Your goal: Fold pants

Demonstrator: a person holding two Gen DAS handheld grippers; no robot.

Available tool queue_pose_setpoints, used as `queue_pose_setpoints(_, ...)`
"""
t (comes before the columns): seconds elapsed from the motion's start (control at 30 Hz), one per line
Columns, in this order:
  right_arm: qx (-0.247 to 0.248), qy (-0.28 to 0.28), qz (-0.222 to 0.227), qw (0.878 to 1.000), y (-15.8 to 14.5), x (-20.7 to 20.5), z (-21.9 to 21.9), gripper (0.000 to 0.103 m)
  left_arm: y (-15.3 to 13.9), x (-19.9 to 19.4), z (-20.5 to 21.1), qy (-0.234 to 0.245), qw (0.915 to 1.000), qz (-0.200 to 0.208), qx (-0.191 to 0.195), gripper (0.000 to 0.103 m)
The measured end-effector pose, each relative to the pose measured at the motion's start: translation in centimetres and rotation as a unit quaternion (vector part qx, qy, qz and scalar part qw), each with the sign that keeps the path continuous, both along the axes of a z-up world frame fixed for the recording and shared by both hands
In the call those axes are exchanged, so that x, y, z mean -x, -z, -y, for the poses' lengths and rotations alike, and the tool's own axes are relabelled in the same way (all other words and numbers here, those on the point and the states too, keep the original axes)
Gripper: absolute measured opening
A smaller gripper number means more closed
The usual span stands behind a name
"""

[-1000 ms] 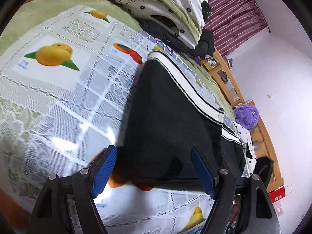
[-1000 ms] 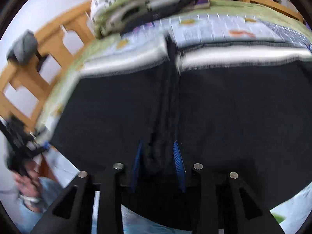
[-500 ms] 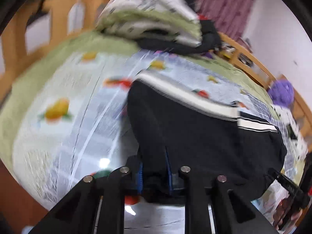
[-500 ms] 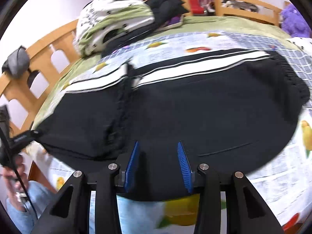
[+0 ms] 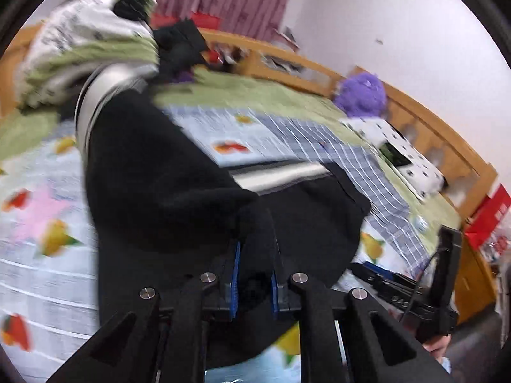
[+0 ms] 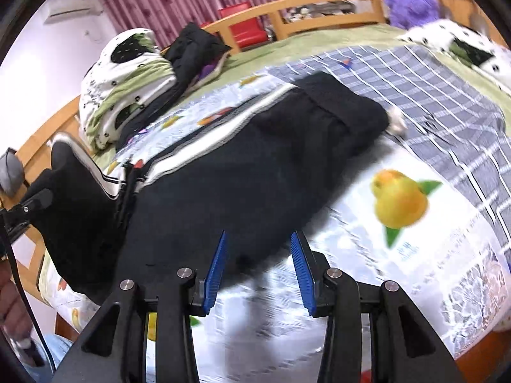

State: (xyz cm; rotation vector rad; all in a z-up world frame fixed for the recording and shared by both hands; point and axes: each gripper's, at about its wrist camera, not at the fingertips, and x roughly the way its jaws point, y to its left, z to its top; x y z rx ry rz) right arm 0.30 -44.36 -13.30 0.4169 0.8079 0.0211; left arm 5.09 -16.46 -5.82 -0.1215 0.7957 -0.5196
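On the bed [image 6: 319, 41], black pants [image 6: 255, 166] run lengthwise from 8 to 2 o'clock. Left tongs [image 5: 254, 271] are clenched on a lifted end; right tongs [image 6: 260, 268] hang released at the near edge, so left leads.

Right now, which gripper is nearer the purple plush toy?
Can't settle it: it's far from both. The left gripper is clamped on the black pants; the right gripper stands at their near edge, with the purple plush toy by the far rail.

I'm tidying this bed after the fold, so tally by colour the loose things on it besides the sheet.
Black: 2, the pants and the dark garment
White-and-green: 1, the rolled quilt
Purple: 1, the plush toy
White with black dots: 1, the spotted bedding
Total: 5
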Motion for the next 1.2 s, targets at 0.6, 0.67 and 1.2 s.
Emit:
queue_pose_setpoints(0.6, -0.115, -0.122, 0.012, 0.986, -1.1, -5.9, -6.7, 0.057, 2.6, 1.8, -10.9, -0.092, 0.9925, -0.064, 0.05, 0.067)
queue_pose_setpoints(0.67, -0.131, -0.137, -0.01, 0.982, -0.5, -8.7, -8.5, 0.057, 3.0, 1.7, -12.2, -0.117, 0.9901, -0.07, 0.033, 0.067)
queue_pose_setpoints(1.2, 0.028, -0.226, -0.004, 0.974, -11.6, -14.5, -8.4, 0.014, 3.1, 0.4, -11.4, -0.143, 0.986, -0.082, 0.022, 0.067)
